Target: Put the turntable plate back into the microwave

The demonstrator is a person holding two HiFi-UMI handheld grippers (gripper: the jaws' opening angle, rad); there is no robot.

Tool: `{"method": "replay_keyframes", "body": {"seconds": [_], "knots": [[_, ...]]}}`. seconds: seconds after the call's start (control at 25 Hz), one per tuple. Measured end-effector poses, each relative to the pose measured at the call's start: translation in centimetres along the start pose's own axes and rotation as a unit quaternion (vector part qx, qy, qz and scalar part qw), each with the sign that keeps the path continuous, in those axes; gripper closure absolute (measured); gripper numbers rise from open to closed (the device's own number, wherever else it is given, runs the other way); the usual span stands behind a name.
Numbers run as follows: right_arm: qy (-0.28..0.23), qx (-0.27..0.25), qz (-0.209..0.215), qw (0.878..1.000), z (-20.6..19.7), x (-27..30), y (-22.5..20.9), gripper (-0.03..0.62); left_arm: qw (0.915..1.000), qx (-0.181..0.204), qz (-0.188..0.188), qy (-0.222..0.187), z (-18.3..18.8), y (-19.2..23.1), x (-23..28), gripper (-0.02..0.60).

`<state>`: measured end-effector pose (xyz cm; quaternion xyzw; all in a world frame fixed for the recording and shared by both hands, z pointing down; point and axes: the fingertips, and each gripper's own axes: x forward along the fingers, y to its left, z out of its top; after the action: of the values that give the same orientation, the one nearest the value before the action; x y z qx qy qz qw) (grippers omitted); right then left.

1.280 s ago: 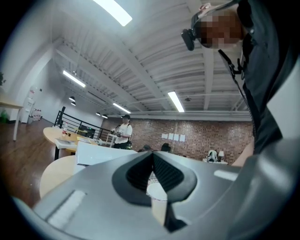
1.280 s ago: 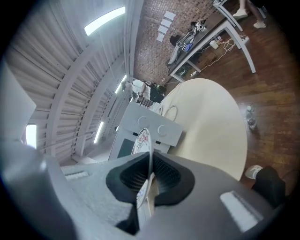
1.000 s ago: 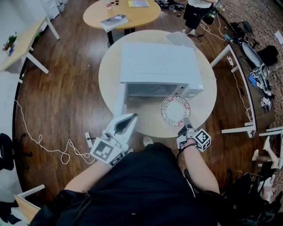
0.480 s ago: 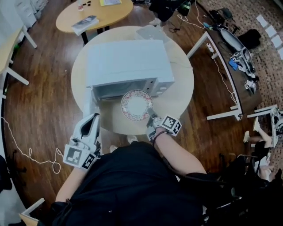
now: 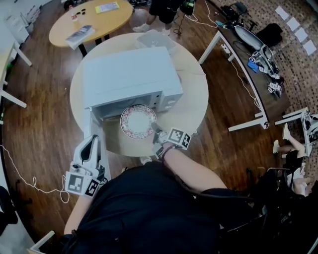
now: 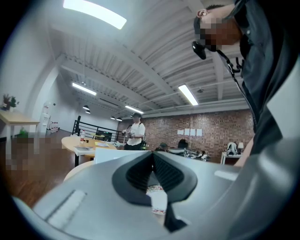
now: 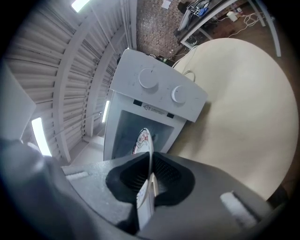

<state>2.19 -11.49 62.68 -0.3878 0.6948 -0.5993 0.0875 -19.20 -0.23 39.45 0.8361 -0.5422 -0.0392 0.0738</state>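
The turntable plate [image 5: 137, 121], white with a red patterned rim, hangs level in front of the white microwave [image 5: 129, 74], at its open cavity. My right gripper [image 5: 158, 135] is shut on the plate's near edge. In the right gripper view the plate [image 7: 143, 139] runs edge-on between the pads of the right gripper [image 7: 150, 159] toward the microwave [image 7: 157, 96]. The microwave door [image 5: 94, 126] stands open to the left. My left gripper [image 5: 93, 141] hovers by that door, shut and holding nothing; in its own view the left gripper [image 6: 152, 154] has its tips together.
The microwave sits on a round beige table [image 5: 191, 106]. A clear container [image 5: 156, 38] lies behind it. An oval wooden table [image 5: 97, 20] and a standing person [image 5: 164, 7] are farther back. White desks with cables [image 5: 248, 47] stand at the right. A cord [image 5: 20, 173] lies on the floor.
My right gripper has carried the plate leftward to the front of the microwave's opening. The left gripper has drifted slightly toward the lower left beside the open door.
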Motion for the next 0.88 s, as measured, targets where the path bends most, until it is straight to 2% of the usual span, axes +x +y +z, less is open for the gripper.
{"method": "replay_keyframes", "body": {"seconds": [0.48, 0.88], "knots": [[0.033, -0.007, 0.005, 0.999, -0.5, 1.4, 0.4, 0.576, 0.9998, -0.007, 0.020, 0.001, 0.1, 0.7, -0.3, 0.575], [0.038, -0.014, 0.004, 0.999, -0.2, 1.5, 0.2, 0.576, 0.9997, 0.000, 0.023, 0.003, 0.2, 0.4, -0.1, 0.575]]}}
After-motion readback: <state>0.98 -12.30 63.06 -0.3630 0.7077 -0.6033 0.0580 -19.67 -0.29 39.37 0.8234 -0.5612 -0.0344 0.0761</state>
